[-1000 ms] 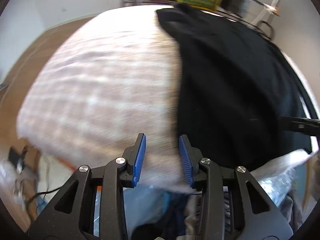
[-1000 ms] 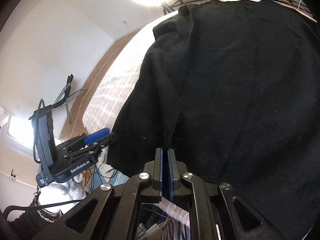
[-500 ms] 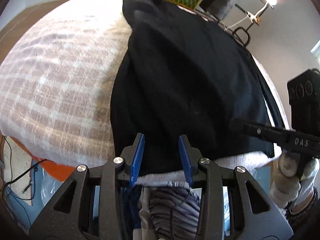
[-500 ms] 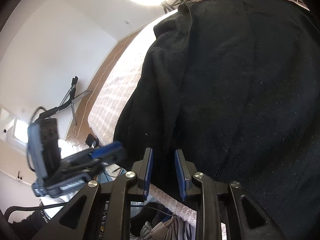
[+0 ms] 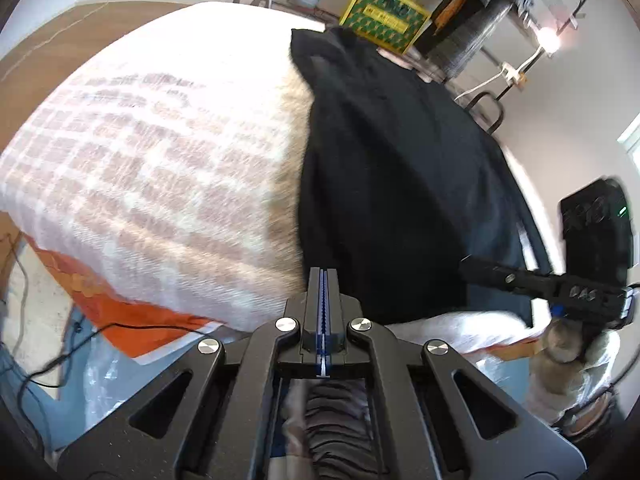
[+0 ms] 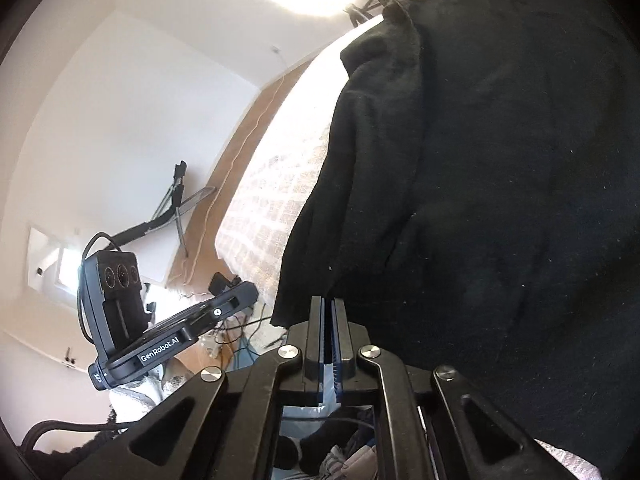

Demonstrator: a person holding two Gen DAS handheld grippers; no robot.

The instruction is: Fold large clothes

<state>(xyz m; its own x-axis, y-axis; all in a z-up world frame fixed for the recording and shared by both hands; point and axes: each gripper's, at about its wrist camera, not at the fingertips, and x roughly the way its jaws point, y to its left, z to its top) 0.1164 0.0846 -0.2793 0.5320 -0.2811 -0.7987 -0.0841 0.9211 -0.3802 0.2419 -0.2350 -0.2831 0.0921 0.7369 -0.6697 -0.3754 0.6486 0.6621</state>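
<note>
Left wrist view: the left tool (image 5: 323, 276) is pinching the near hem of the large black knit garment (image 5: 392, 184), which is lying across the white-and-brown checked bed cover (image 5: 160, 168) toward 1 o'clock. Right wrist view: the right tool (image 6: 329, 308) is gripping the same hem (image 6: 480, 200), fingers pressed together.

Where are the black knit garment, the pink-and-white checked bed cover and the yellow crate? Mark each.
black knit garment (image 5: 392, 184), left wrist view, middle of the body.
pink-and-white checked bed cover (image 5: 160, 168), left wrist view, bare top.
yellow crate (image 5: 380, 14), left wrist view, front face.
</note>
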